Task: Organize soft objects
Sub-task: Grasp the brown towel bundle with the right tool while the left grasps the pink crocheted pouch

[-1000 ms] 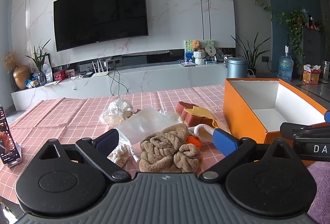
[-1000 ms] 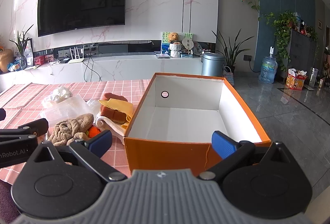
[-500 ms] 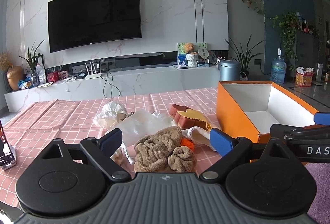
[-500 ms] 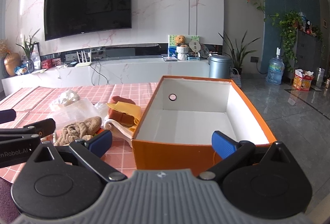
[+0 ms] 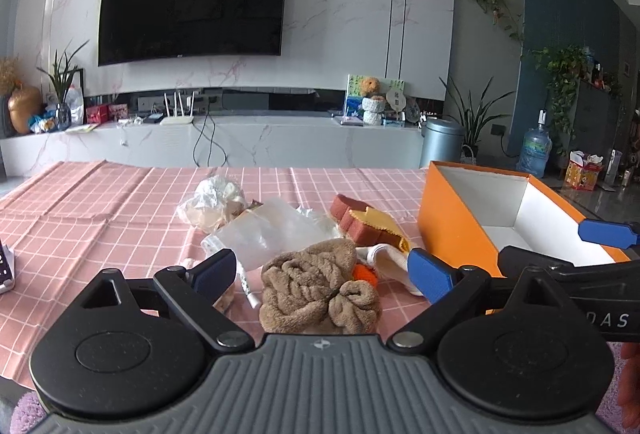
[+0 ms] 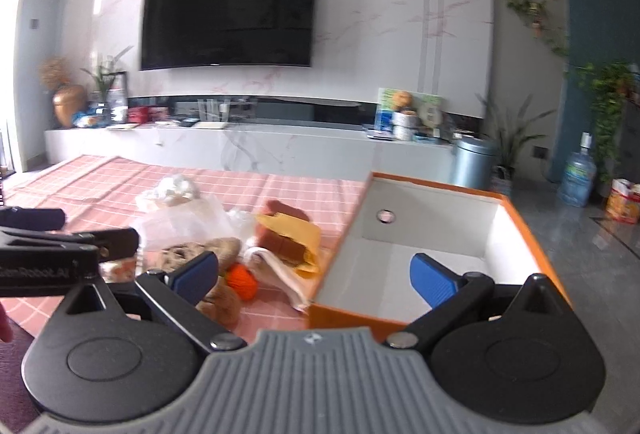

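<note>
A pile of soft things lies on the pink checked tablecloth (image 5: 100, 218): a brown knotted plush (image 5: 316, 286), an orange ball (image 5: 366, 273), a white cloth (image 5: 386, 258), a red sponge with a yellow cloth (image 5: 370, 224) and clear bags (image 5: 272, 230). An orange box (image 5: 456, 230), white inside, stands to the right. My left gripper (image 5: 322, 270) is open just before the brown plush. My right gripper (image 6: 316, 274) is open over the box's near left corner (image 6: 320, 308), with the plush (image 6: 200, 250) and ball (image 6: 242, 280) at its left finger.
A wrapped white bundle (image 5: 212, 200) lies behind the pile. A phone (image 5: 4, 268) stands at the table's left edge. A TV wall and long white console (image 5: 240, 146) are behind the table. A bin (image 5: 442, 144) and a water jug (image 5: 534, 150) stand on the floor.
Both grippers have moved up and forward toward the pile. The right gripper has swung left, so the pile now sits nearer its left finger. Both stay open.
</note>
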The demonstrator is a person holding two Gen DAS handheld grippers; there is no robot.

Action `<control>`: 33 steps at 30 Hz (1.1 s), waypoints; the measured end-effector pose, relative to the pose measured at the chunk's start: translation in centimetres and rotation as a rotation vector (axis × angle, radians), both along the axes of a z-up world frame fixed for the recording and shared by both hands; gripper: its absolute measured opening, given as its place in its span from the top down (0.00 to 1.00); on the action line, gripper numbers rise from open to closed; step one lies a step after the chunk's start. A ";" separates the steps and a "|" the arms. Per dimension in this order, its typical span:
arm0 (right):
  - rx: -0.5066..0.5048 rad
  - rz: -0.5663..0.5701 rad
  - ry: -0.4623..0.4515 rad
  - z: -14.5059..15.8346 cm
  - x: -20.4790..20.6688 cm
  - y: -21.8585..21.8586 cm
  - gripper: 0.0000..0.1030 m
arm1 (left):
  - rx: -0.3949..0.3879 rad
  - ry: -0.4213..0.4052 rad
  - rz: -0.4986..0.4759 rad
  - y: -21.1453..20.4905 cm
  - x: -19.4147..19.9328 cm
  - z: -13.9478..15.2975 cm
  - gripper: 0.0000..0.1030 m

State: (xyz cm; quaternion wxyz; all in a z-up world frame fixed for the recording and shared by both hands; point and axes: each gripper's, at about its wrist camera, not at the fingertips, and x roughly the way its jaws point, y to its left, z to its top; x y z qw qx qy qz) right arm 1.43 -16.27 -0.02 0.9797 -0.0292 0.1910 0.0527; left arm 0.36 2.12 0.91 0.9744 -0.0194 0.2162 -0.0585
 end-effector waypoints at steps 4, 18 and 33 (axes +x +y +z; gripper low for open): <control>-0.019 0.063 -0.007 0.1 1.0 1.2 0.03 | -0.003 0.037 0.003 0.8 0.5 -0.4 0.02; -0.182 0.297 0.055 -1.2 5.9 7.0 0.22 | -0.017 0.173 0.032 5.3 3.4 -2.4 0.14; -0.181 0.390 0.361 -6.0 12.5 9.7 0.29 | 0.100 0.309 -0.012 8.7 8.0 -5.6 0.15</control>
